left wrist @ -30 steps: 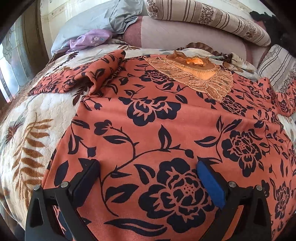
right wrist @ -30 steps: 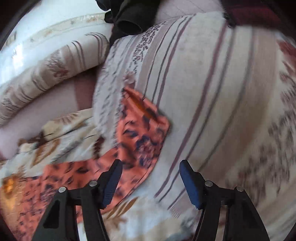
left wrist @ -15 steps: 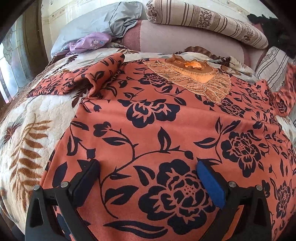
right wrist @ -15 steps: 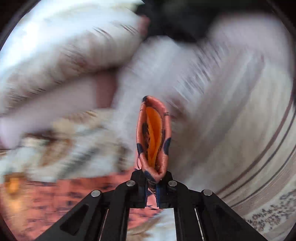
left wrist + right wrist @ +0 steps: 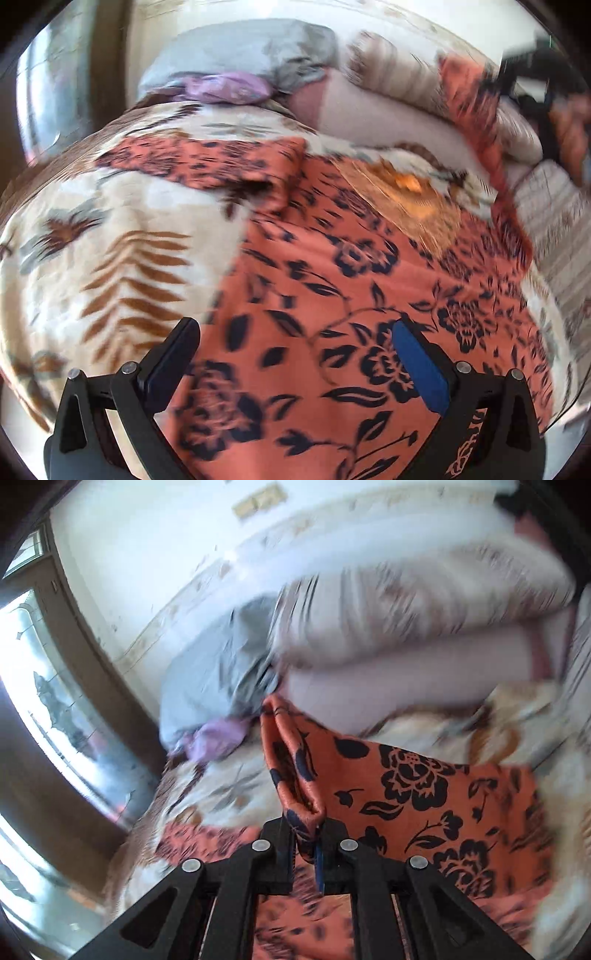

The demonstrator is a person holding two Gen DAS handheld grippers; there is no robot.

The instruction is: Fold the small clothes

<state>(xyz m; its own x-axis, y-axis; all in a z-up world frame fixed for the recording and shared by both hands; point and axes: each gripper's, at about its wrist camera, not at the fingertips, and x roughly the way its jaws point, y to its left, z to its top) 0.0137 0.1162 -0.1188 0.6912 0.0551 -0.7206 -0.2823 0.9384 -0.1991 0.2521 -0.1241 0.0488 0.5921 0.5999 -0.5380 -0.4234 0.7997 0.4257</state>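
Note:
An orange garment [image 5: 332, 295] with black flowers and a gold lace neck panel [image 5: 406, 192] lies spread on the bed. My left gripper [image 5: 295, 365] is open and empty, low over its lower left part. My right gripper [image 5: 306, 834] is shut on the garment's right sleeve [image 5: 406, 786] and holds it lifted above the bed. In the left wrist view the lifted sleeve [image 5: 469, 92] hangs from the right gripper [image 5: 524, 74] at the upper right. The other sleeve [image 5: 207, 162] lies spread out to the left.
The bed has a cream blanket [image 5: 110, 258] with brown leaves. Striped pillows [image 5: 424, 602], a grey pillow [image 5: 240, 55] and a purple cloth [image 5: 225, 86] lie at the head. A window [image 5: 37, 701] is on the left.
My right gripper shut on the right sleeve, lifted it and swung it leftward over the garment. My left gripper shifted a little left and stayed open.

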